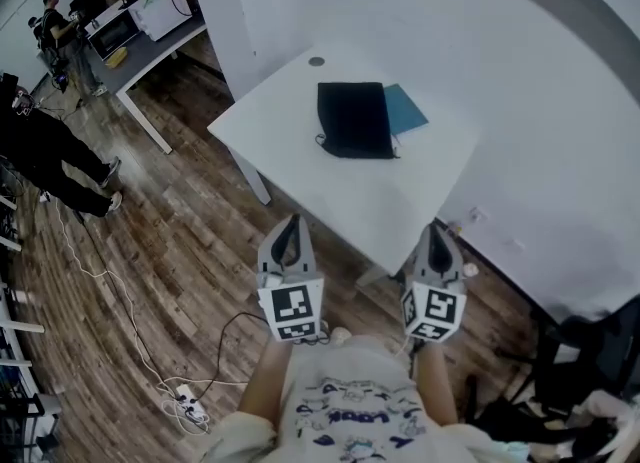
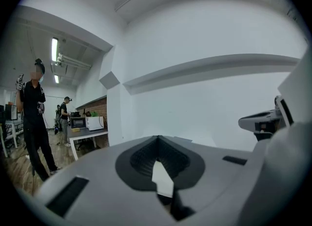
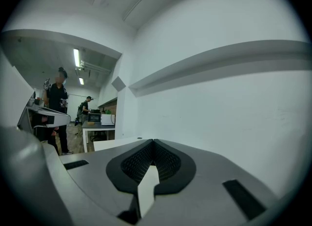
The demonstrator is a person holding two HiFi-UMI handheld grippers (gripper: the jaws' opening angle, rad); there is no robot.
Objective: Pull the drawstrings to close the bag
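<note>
Nothing is pulled yet: the black bag (image 1: 354, 119) lies flat on the white table (image 1: 380, 201), well apart from the left gripper (image 1: 291, 223) and right gripper (image 1: 436, 232), both pinched together and empty.

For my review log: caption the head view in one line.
Shut, empty left gripper and right gripper hover short of the table bearing a black bag and blue sheet.
</note>
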